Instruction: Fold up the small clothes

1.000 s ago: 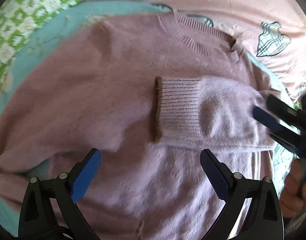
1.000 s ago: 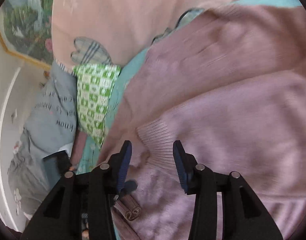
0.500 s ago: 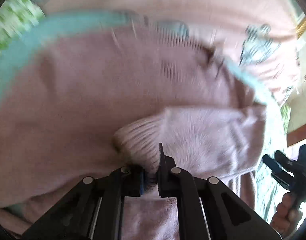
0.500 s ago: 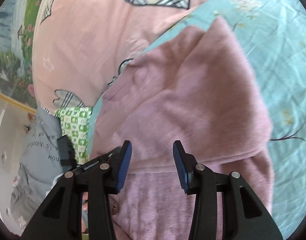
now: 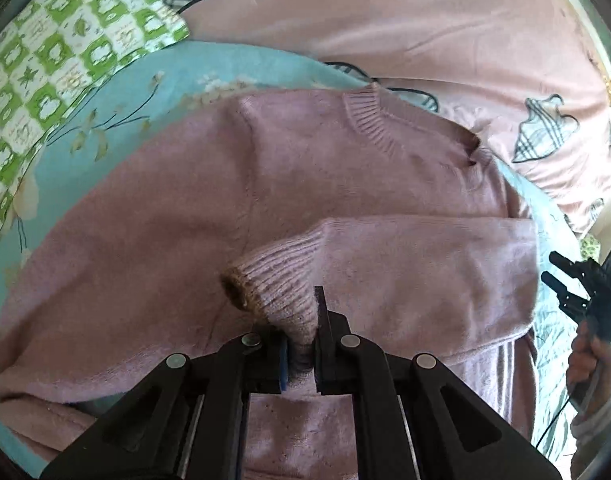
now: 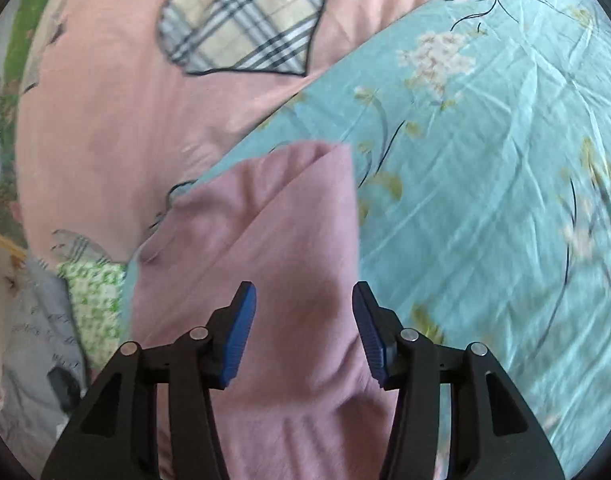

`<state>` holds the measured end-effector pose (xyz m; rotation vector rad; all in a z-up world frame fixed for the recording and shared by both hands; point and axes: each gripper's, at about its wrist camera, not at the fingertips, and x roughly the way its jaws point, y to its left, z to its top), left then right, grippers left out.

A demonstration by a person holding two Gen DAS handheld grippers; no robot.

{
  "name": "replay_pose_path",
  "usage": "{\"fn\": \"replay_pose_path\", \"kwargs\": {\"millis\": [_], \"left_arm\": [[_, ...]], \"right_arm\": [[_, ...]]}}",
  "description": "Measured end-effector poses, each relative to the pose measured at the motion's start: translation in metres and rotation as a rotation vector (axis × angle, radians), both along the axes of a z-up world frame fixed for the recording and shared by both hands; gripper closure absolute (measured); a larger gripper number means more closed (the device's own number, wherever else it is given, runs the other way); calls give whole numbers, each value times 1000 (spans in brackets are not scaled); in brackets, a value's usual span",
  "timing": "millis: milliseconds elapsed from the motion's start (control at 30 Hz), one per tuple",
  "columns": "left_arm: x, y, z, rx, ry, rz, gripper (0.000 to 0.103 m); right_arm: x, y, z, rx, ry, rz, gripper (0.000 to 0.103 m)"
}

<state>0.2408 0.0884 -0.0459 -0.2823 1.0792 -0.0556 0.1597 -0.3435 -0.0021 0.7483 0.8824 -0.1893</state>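
Left gripper (image 5: 301,350) clamped on the sweater cuff (image 5: 273,280), sleeve folded across the pink sweater (image 5: 233,184) on the teal sheet (image 5: 117,92). Right gripper (image 6: 303,324) opening, nothing between pads, over sweater's right edge.

Sweater (image 5: 345,184): hem cut off by lower frame edge, left sleeve end out of view. Cuff (image 5: 281,280) tip buried between left tongs (image 5: 301,354). Bedsheet (image 6: 505,200) motion-blurred at right.

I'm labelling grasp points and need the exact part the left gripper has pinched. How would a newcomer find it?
Find the mauve sweater spread on the turquoise floral sheet. One sleeve is folded across its chest. At that sleeve's end is the ribbed cuff, brown-edged and clamped in the left gripper, unlike the ribbed collar above.
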Motion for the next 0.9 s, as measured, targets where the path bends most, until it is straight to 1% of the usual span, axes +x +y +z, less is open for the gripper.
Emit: {"fn": "replay_pose_path", "kwargs": {"millis": [133, 200, 267, 300, 333, 367, 400, 467, 500, 533, 567, 600, 667, 733, 800, 833, 867, 900], "left_arm": [[-2, 13, -3, -19, 11, 44, 96], [-2, 10, -6, -14, 18, 35, 96], [0, 2, -7, 5, 22, 20, 96], [1, -1, -7, 8, 22, 16, 96], [2, -4, -6, 9, 20, 14, 96], [4, -7, -5, 0, 17, 10, 96], [6, -11, -4, -29, 11, -1, 96], [12, -21, -3, -45, 3, -30, 96], [15, -29, -4, -24, 4, -47, 96], [17, -34, -7, -2, 8, -56, 96], [20, -38, -11, 22, 11, -57, 96], [23, -37, -17, 31, 24, -44, 96], [26, -27, -25, 12, 41, -19, 96], [27, -23, -29, 3, 45, -20, 95], [28, -22, -28, 3, 57, -41, 90], [27, -21, -25, 12, 58, -47, 84], [25, -20, -22, 16, 54, -53, 80], [21, -17, -16, 14, 47, -56, 79]], "right_arm": [[21, -22, -18, 11, 40, -33, 51], [29, -22, -25, 19, 44, -9, 51], [35, -16, -30, 5, 32, 34, 51], [38, -12, -32, -8, 30, 59, 63], [41, -9, -32, -16, 37, 85, 93], [44, -8, -30, -34, 49, 97, 92], [43, -9, -21, -75, 43, 90, 92], [37, -18, -2, -153, 17, 69, 93], [37, -25, 6, -186, 17, 55, 93], [37, -31, 8, -198, 24, 50, 93], [39, -36, 5, -198, 48, 51, 93], [41, -37, 2, -199, 65, 56, 93], [47, -36, -8, -215, 95, 73, 93], [50, -36, -15, -200, 108, 70, 92], [51, -37, -19, -184, 122, 50, 89], [51, -37, -18, -178, 122, 41, 85], [50, -38, -16, -175, 125, 30, 84], [47, -37, -13, -170, 129, 19, 81]]}}
